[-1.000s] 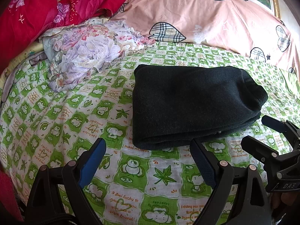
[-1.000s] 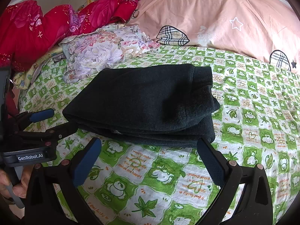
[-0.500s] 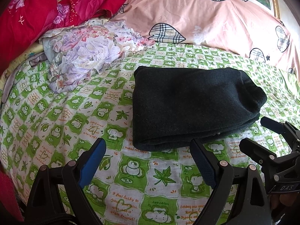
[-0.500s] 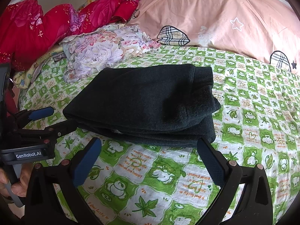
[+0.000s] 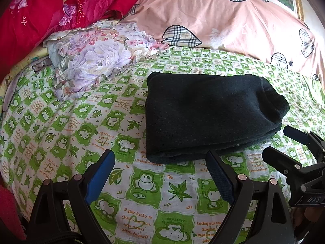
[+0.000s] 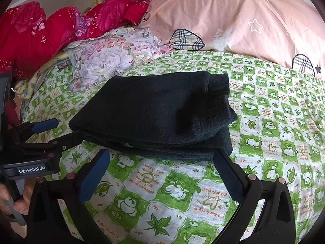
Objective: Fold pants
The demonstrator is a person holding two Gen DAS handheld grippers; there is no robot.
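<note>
Both tools, left tool (image 5: 158,174) and right tool (image 6: 160,168), spread wide, empty, just near of the folded dark pants (image 5: 207,116) lying mid-bed (image 5: 67,134); floral cloth (image 5: 95,57) far left.

slight retreat of right hand-held gripper (image 6: 160,163)

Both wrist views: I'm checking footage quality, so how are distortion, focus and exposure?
Left wrist: strong fisheye bending, dark vignette corners, dark folded pants sharp but almost textureless. Right wrist: same curvature, pink pillow brightly lit, sheet print crisp.
</note>
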